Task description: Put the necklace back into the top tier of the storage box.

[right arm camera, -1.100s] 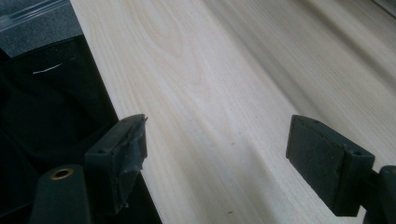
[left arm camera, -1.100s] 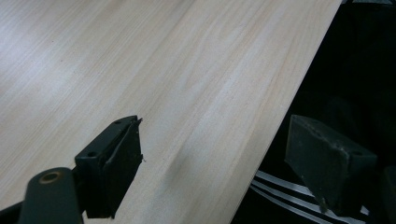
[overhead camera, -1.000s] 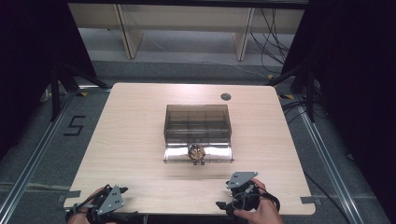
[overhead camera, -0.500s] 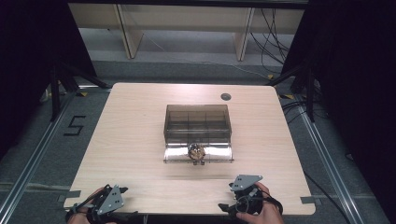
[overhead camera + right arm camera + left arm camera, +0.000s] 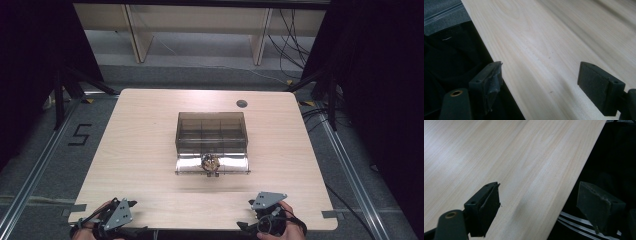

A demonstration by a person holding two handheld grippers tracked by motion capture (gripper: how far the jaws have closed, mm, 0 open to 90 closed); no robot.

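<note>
A smoky transparent compartment box (image 5: 211, 130) stands in the middle of the wooden table (image 5: 145, 140). Its clear lid (image 5: 230, 164) lies folded down flat in front of it, with a small brown lumpy object (image 5: 210, 161) resting on the lid. My left gripper (image 5: 119, 216) is held at the table's near left edge, and its own view shows it open (image 5: 541, 200), with one jaw over the wood and the other past the edge. My right gripper (image 5: 266, 212) sits at the near right edge, also open (image 5: 540, 77) and straddling the edge, with nothing between its jaws.
A small dark round hole (image 5: 242, 104) marks the table's far right. Metal floor rails (image 5: 35, 175) run along both sides, and cables (image 5: 295, 45) trail on the floor behind. A wide strip of bare wood (image 5: 200, 200) separates the grippers from the box.
My right gripper has drifted slightly back toward the near edge. The left gripper, the box and the object have hardly moved.
</note>
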